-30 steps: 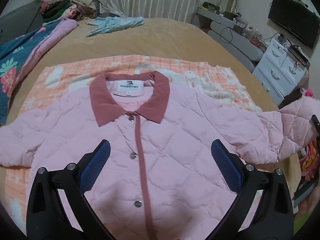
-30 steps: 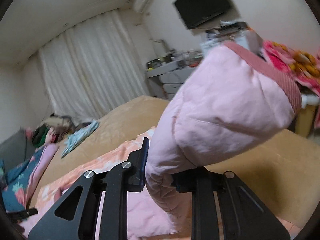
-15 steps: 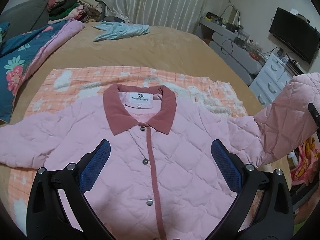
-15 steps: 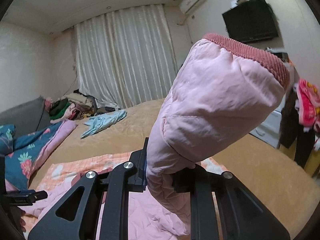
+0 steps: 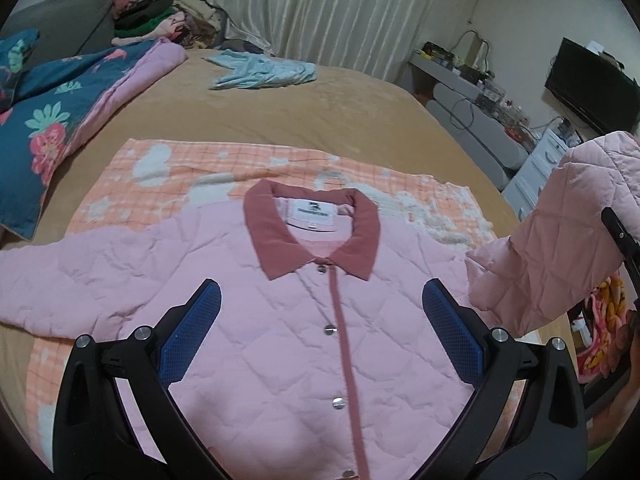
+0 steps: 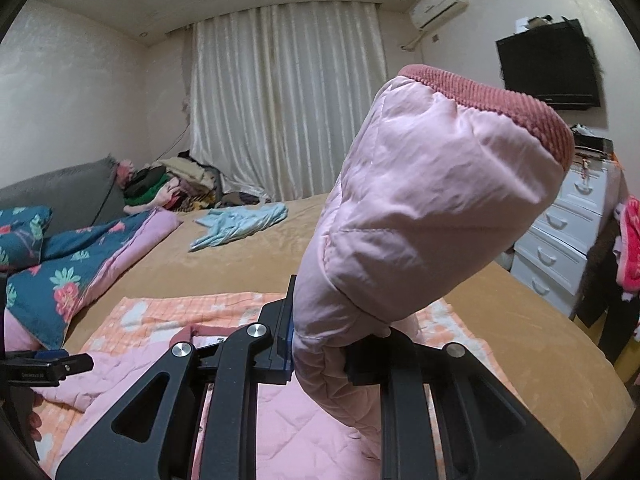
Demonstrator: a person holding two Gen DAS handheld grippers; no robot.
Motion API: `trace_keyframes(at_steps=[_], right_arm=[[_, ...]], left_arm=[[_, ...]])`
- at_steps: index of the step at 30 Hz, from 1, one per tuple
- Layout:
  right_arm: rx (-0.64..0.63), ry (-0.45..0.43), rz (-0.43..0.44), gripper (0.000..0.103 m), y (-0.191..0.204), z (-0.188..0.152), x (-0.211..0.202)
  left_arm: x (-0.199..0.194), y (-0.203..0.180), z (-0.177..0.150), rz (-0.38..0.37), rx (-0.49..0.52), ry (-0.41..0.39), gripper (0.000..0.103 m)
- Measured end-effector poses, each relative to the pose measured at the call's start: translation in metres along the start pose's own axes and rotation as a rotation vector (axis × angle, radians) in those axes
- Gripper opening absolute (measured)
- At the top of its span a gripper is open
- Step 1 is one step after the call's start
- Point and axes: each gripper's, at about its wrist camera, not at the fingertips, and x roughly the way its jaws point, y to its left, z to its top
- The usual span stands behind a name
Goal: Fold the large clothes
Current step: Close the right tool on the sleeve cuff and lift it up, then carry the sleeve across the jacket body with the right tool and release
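Note:
A pink quilted jacket [image 5: 280,320] with a dark rose collar and snap buttons lies front up on an orange checked blanket [image 5: 160,168] on the bed. My left gripper [image 5: 320,312] is open and empty, hovering over the jacket's chest. My right gripper [image 6: 320,344] is shut on the jacket's right sleeve [image 6: 420,208] and holds it raised, cuff upward. The lifted sleeve also shows in the left wrist view [image 5: 560,240] at the right. The jacket's left sleeve [image 5: 60,276] lies flat, stretched out to the left.
The bed [image 5: 320,112] has a tan cover. A light blue garment [image 5: 264,74] lies at its far side. A blue floral quilt [image 5: 60,120] and a clothes pile [image 5: 160,20] are at the left. White drawers [image 6: 568,240] and a wall television [image 6: 548,64] stand at the right.
My right gripper has lifted the sleeve higher and swung it inward toward the jacket's body. My left gripper has shifted left over the jacket and stayed open.

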Motion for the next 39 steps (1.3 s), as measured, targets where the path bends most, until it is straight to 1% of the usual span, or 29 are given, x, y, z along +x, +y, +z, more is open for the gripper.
trace_keyframes(at_steps=[12, 17, 19, 22, 25, 33, 39], right_arm=[[-0.085, 0.042, 0.07, 0.017, 0.06, -0.006, 0.022], [-0.116, 0.058, 0.103, 0.017, 0.082, -0.015, 0.031], [-0.131, 0.068, 0.12, 0.017, 0.09, -0.02, 0.035], [-0.151, 0.083, 0.145, 0.017, 0.104, -0.03, 0.04], [-0.176, 0.105, 0.166, 0.017, 0.12, -0.04, 0.049], [-0.239, 0.176, 0.204, 0.017, 0.162, -0.074, 0.071], [-0.289, 0.239, 0.226, 0.017, 0.194, -0.105, 0.09]], left_arm=[[0.004, 0.056, -0.007, 0.02, -0.069, 0.011, 0.095], [0.007, 0.076, -0.014, 0.002, -0.106, 0.017, 0.095], [0.005, 0.084, -0.017, -0.008, -0.128, 0.008, 0.095], [-0.003, 0.101, -0.023, -0.017, -0.169, -0.03, 0.095], [-0.005, 0.117, -0.027, -0.038, -0.211, -0.042, 0.095], [0.008, 0.144, -0.037, -0.06, -0.263, -0.015, 0.095], [0.015, 0.156, -0.046, -0.069, -0.283, -0.012, 0.095]])
